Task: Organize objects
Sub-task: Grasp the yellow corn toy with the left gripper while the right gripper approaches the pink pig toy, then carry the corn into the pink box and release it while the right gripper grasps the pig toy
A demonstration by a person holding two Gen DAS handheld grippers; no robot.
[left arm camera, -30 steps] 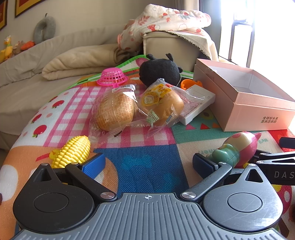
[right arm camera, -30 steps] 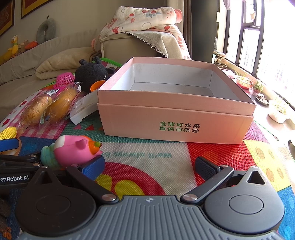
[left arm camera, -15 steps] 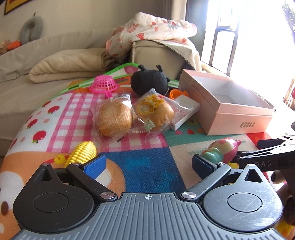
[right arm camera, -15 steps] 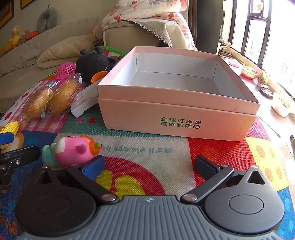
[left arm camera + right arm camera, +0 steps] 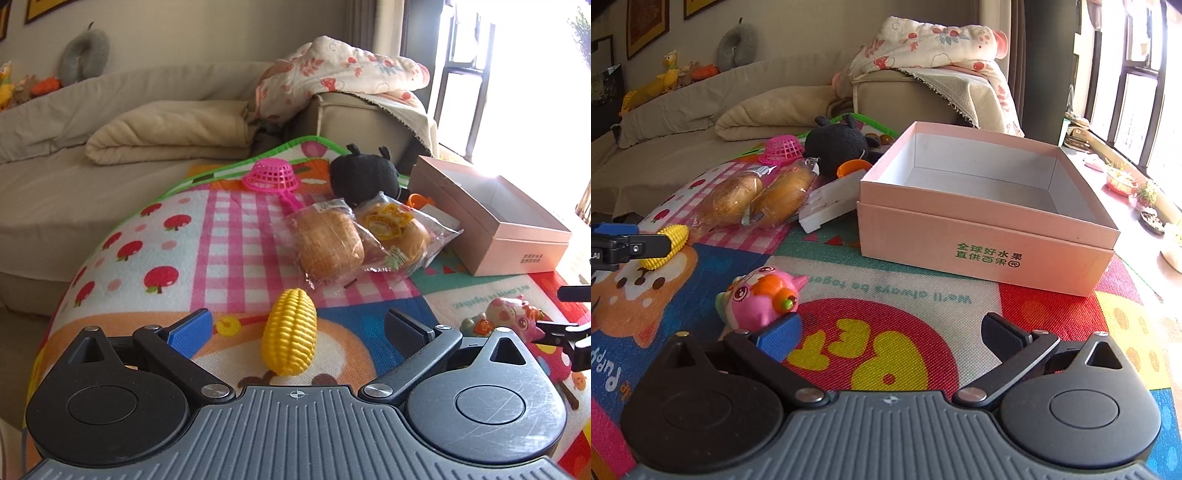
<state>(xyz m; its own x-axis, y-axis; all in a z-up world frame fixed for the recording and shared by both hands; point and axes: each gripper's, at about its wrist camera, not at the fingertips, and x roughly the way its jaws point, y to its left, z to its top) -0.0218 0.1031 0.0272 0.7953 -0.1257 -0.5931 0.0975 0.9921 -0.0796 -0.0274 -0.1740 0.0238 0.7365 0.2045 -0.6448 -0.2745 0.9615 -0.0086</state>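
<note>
From the left wrist, the left tongs (image 5: 297, 326) are wide open and hold nothing. A yellow toy corn (image 5: 290, 331) lies on the play mat (image 5: 236, 236) right between the two fingers. Two bags of bread (image 5: 360, 238) sit farther ahead. A pink box (image 5: 495, 229) is ahead to the right, and a pink pig toy (image 5: 508, 317) is near the right finger.

From the right wrist, the right tongs (image 5: 890, 332) are wide open too, with nothing in them. The pig toy (image 5: 762, 297) sits just beside the blue left finger. The open box (image 5: 982, 236) is straight ahead. The corn (image 5: 670, 242) is far to the left.
</note>
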